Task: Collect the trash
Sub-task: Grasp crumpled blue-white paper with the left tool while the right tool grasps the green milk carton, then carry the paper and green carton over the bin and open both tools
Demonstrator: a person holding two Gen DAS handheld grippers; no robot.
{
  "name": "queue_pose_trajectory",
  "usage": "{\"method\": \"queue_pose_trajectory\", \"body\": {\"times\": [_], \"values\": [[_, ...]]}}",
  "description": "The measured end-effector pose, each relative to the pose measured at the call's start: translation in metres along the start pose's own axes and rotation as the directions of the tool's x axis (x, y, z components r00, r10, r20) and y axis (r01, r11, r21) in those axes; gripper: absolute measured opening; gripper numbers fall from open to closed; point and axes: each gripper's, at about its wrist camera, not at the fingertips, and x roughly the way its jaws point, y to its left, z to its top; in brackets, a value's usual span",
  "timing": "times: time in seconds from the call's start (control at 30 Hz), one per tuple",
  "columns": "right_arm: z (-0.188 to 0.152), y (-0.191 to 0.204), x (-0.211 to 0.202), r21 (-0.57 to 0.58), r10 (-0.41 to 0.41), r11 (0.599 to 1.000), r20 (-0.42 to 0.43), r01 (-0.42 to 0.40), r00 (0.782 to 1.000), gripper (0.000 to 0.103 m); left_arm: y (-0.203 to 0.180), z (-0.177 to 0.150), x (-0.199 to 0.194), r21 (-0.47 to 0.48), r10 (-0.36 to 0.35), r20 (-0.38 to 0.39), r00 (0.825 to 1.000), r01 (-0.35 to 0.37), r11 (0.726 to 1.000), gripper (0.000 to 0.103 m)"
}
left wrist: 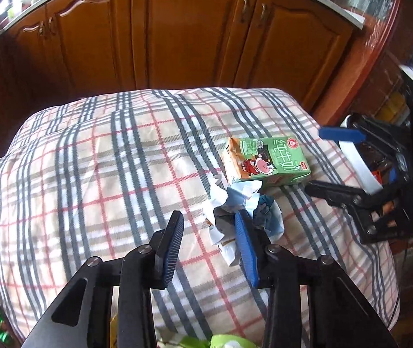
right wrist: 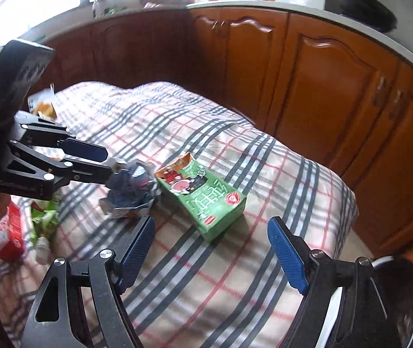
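A green milk carton [left wrist: 265, 161] lies on its side on the plaid cloth [left wrist: 104, 174]. A crumpled blue-white paper wad [left wrist: 244, 217] lies just in front of it. My left gripper [left wrist: 210, 226] is open, its right finger against the wad, its left finger over bare cloth. In the right wrist view the left gripper [right wrist: 107, 162] reaches the wad [right wrist: 132, 191] from the left. My right gripper [right wrist: 210, 232] is open and empty, just short of the carton [right wrist: 206, 200]. It also shows at the right of the left wrist view [left wrist: 331, 162].
Wooden cabinet doors [left wrist: 194, 34] stand behind the table. More trash lies at the table's left: a red packet [right wrist: 10, 232], green wrappers [right wrist: 43, 217] and an orange-white packet [right wrist: 43, 104]. A dark bin rim [right wrist: 395, 290] sits at lower right.
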Motion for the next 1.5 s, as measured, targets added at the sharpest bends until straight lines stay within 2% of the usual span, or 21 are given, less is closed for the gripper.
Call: {"method": "queue_pose_trajectory", "body": {"times": [0.07, 0.23, 0.33, 0.37, 0.4, 0.43, 0.57, 0.73, 0.9, 1.07, 1.23, 1.5], "values": [[0.007, -0.008, 0.014, -0.025, 0.024, 0.999, -0.027, -0.024, 0.999, 0.081, 0.000, 0.004, 0.010, 0.016, 0.002, -0.016, 1.000, -0.002, 1.000, 0.034], [0.022, -0.020, 0.044, -0.052, 0.097, 0.993, -0.078, -0.101, 0.992, 0.081, 0.002, 0.008, 0.027, 0.016, -0.032, -0.034, 0.999, 0.033, 0.999, 0.016], [0.026, -0.024, 0.056, -0.019, 0.149, 0.988, -0.084, -0.151, 0.985, 0.078, 0.002, 0.008, 0.029, 0.024, -0.038, -0.022, 0.999, 0.039, 0.999, 0.015], [0.026, -0.022, 0.058, -0.020, 0.162, 0.986, -0.088, -0.164, 0.983, 0.076, 0.002, 0.007, 0.028, 0.028, -0.035, -0.016, 0.999, 0.036, 0.999, 0.011], [0.025, -0.019, 0.060, -0.024, 0.172, 0.984, -0.093, -0.175, 0.981, 0.065, 0.001, 0.005, 0.025, 0.031, -0.032, -0.011, 0.999, 0.032, 0.999, 0.004], [0.024, -0.016, 0.061, -0.031, 0.175, 0.983, -0.098, -0.179, 0.980, 0.060, 0.001, 0.003, 0.023, 0.030, -0.036, -0.004, 0.999, 0.036, 0.999, 0.004], [0.015, -0.010, 0.053, -0.005, 0.120, 0.993, -0.075, -0.121, 0.990, 0.058, 0.001, -0.004, 0.005, 0.022, -0.047, 0.038, 0.998, 0.046, 0.999, 0.004], [-0.008, -0.018, 0.019, 0.172, 0.054, 0.984, 0.003, -0.053, 0.999, 0.057, 0.000, -0.013, -0.017, 0.000, -0.081, 0.095, 0.992, 0.081, 0.997, 0.003], [-0.039, -0.026, -0.027, 0.371, -0.015, 0.929, 0.078, -0.015, 0.997, 0.057, -0.015, -0.026, -0.034, -0.011, -0.130, 0.147, 0.981, 0.133, 0.991, 0.003], [-0.080, -0.027, -0.069, 0.541, -0.075, 0.841, 0.137, -0.011, 0.988, 0.056, -0.030, -0.039, -0.052, -0.022, -0.169, 0.186, 0.968, 0.176, 0.984, 0.003], [-0.110, -0.021, -0.095, 0.622, -0.144, 0.783, 0.166, 0.009, 0.976, 0.056, -0.046, -0.048, -0.052, -0.023, -0.204, 0.192, 0.960, 0.212, 0.977, 0.003], [-0.142, -0.021, -0.128, 0.688, -0.222, 0.725, 0.184, 0.035, 0.958, 0.056, -0.079, -0.044, -0.044, 0.012, -0.236, 0.173, 0.956, 0.237, 0.971, 0.003]]}}
